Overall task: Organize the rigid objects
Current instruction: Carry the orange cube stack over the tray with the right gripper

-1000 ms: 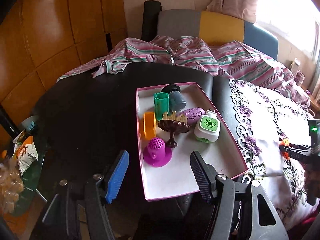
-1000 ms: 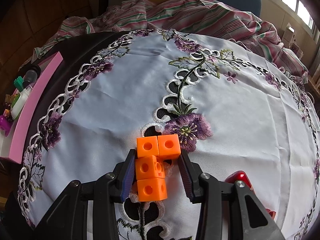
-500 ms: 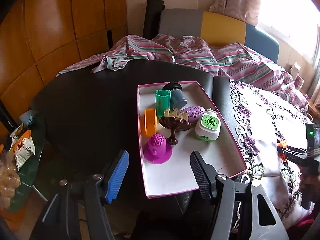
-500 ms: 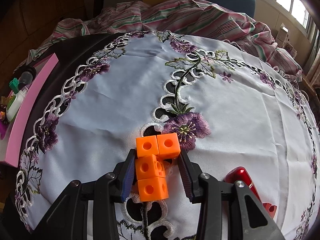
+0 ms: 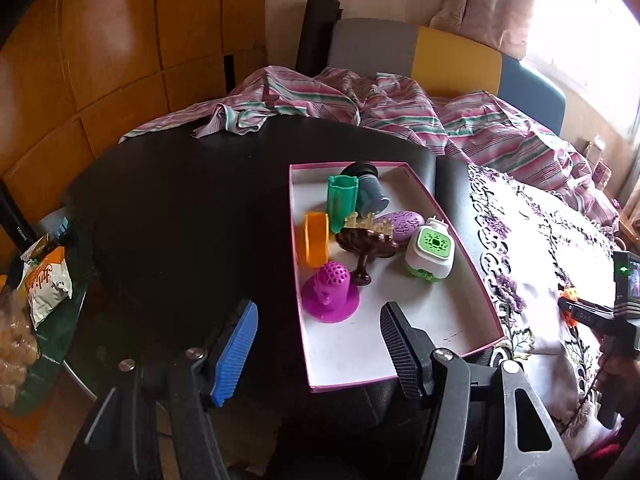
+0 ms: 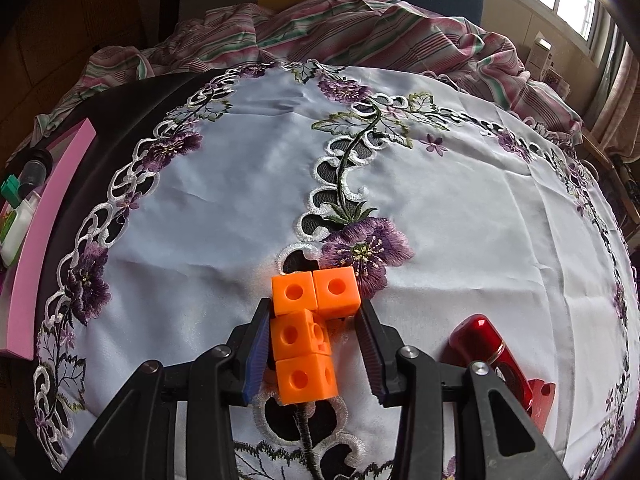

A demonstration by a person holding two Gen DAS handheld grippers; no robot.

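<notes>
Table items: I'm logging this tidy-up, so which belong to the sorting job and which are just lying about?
Part of the job:
- orange cube piece, between the right gripper fingers
- pink-rimmed box with small items: magenta strainer, white-green device
- red case
- left gripper, open, empty

Lying about:
- striped cloth
- embroidered tablecloth
- snack bag

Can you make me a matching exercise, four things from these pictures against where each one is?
Things:
1. orange cube block
2. magenta cup
3. red case
4. striped cloth

Places:
A. bunched at the far edge of the table
B. between the right gripper fingers
C. on the embroidered tablecloth, right of the right gripper
D. inside the pink-rimmed box

Pairs: 1-B, 2-D, 3-C, 4-A
</notes>
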